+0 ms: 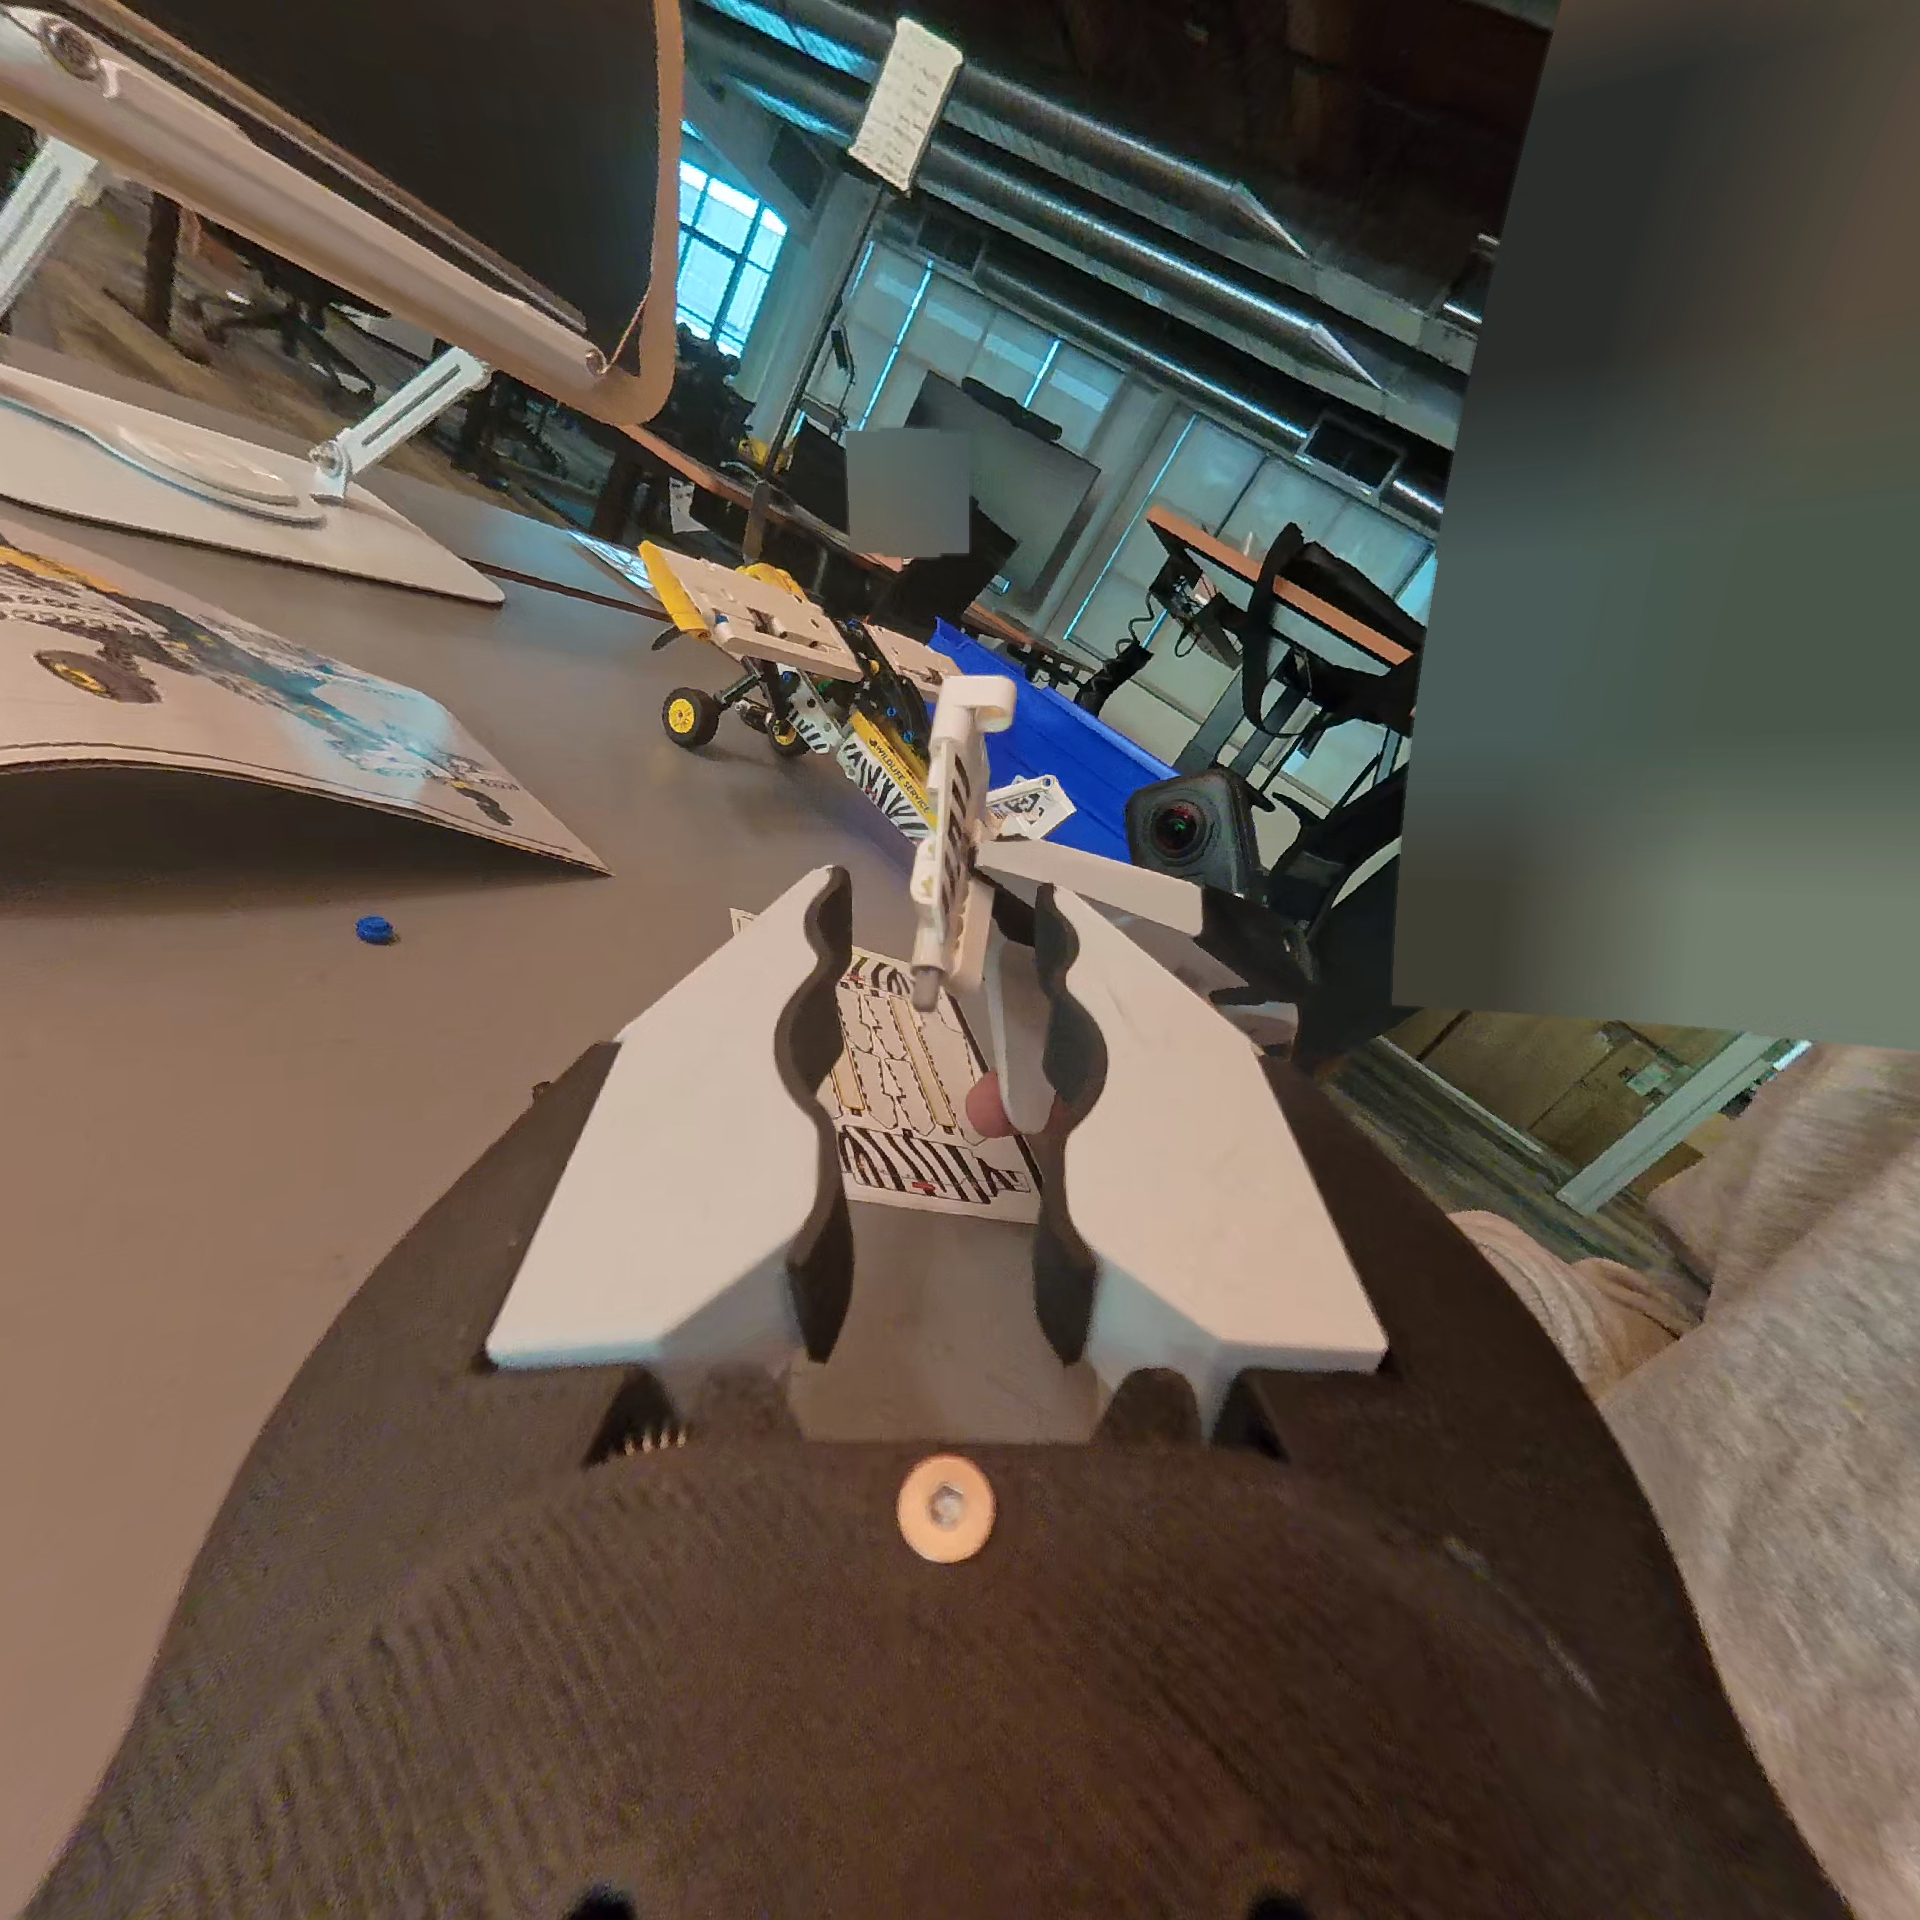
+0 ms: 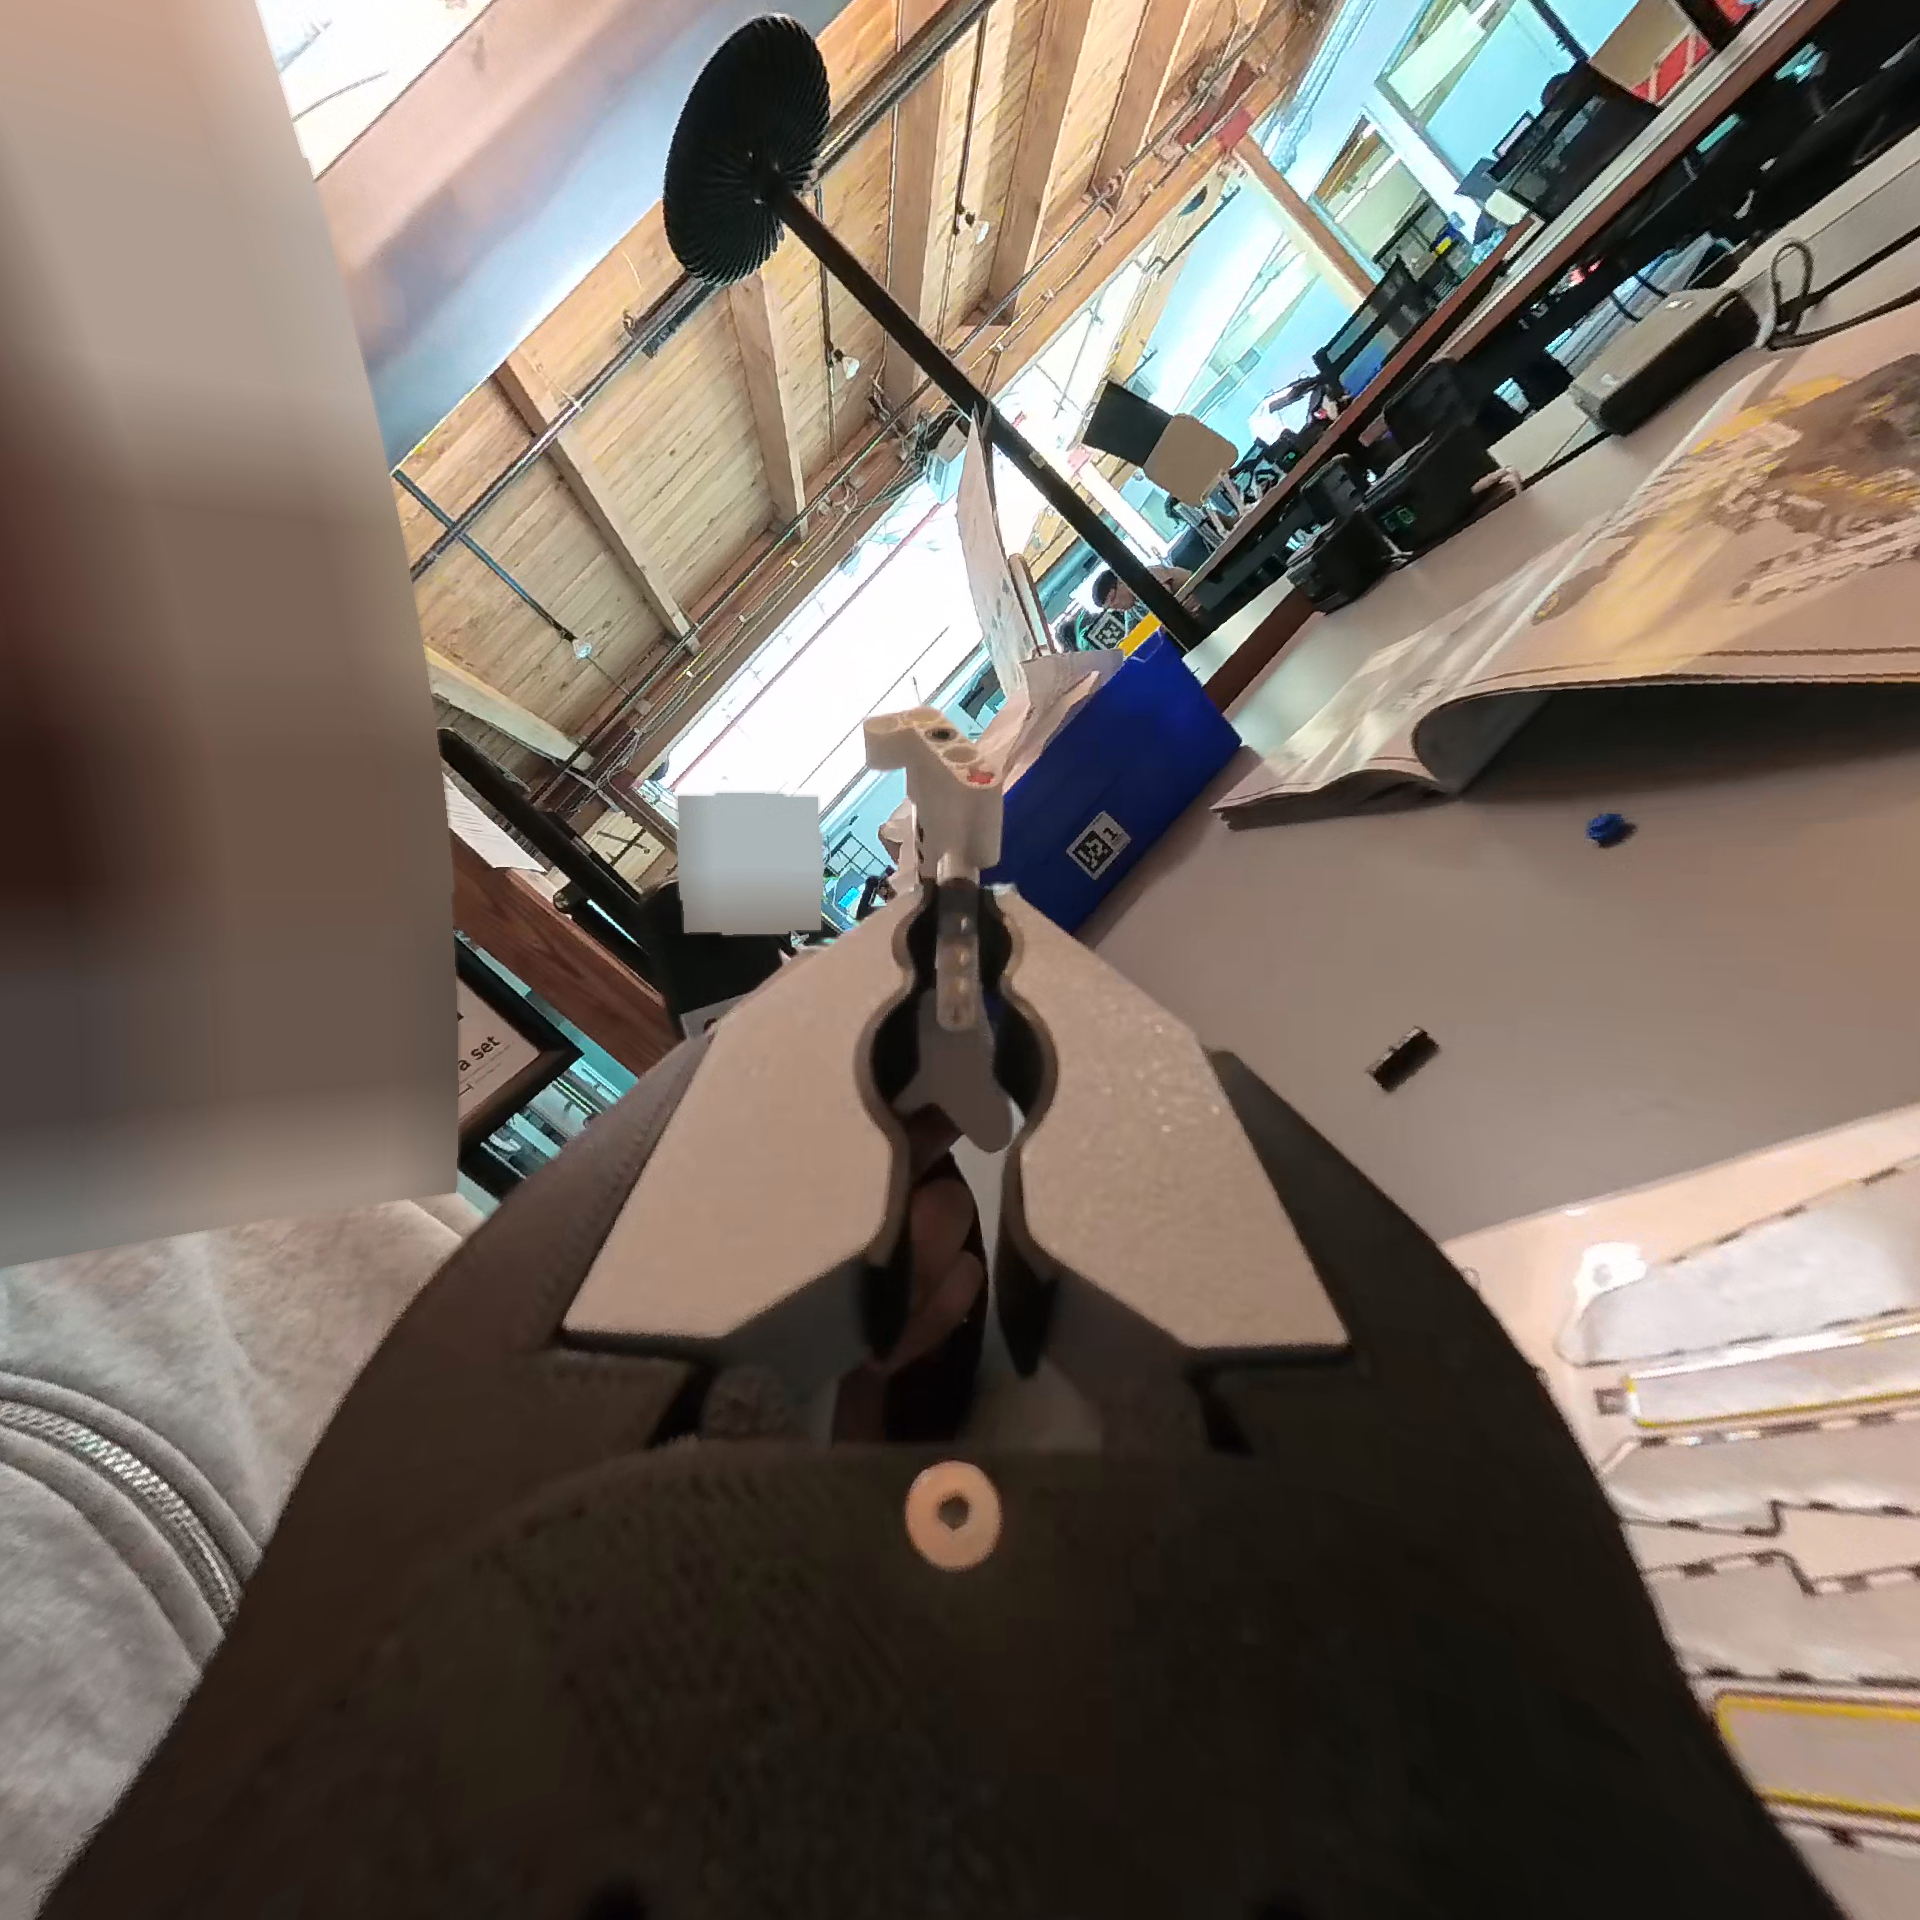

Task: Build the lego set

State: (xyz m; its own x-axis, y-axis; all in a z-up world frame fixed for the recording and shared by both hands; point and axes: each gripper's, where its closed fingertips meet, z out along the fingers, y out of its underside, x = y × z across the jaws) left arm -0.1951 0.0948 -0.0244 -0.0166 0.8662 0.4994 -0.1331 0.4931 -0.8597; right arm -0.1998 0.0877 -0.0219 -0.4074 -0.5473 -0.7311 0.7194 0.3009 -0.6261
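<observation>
My right gripper (image 2: 961, 906) is shut on a white lego beam piece (image 2: 948, 805) and holds it upright in the air. In the left wrist view the same piece (image 1: 951, 831) carries a zebra-striped sticker and hangs just in front of my left gripper (image 1: 940, 914), between its fingertips. The left jaws stand wide apart and do not touch the piece. The right gripper's finger (image 1: 1091, 883) reaches in from the right. The partly built lego vehicle (image 1: 774, 665), with yellow wheels, stands farther back on the grey table (image 1: 260, 1091).
A sticker sheet (image 1: 914, 1091) lies under the left gripper and also shows in the right wrist view (image 2: 1714, 1455). An open instruction booklet (image 1: 260, 707), a blue bin (image 1: 1049, 738), a small blue round piece (image 1: 374, 928), a small black piece (image 2: 1403, 1055) and a monitor stand base (image 1: 208, 499) are on the table. The grippers are tip to tip, or close to it.
</observation>
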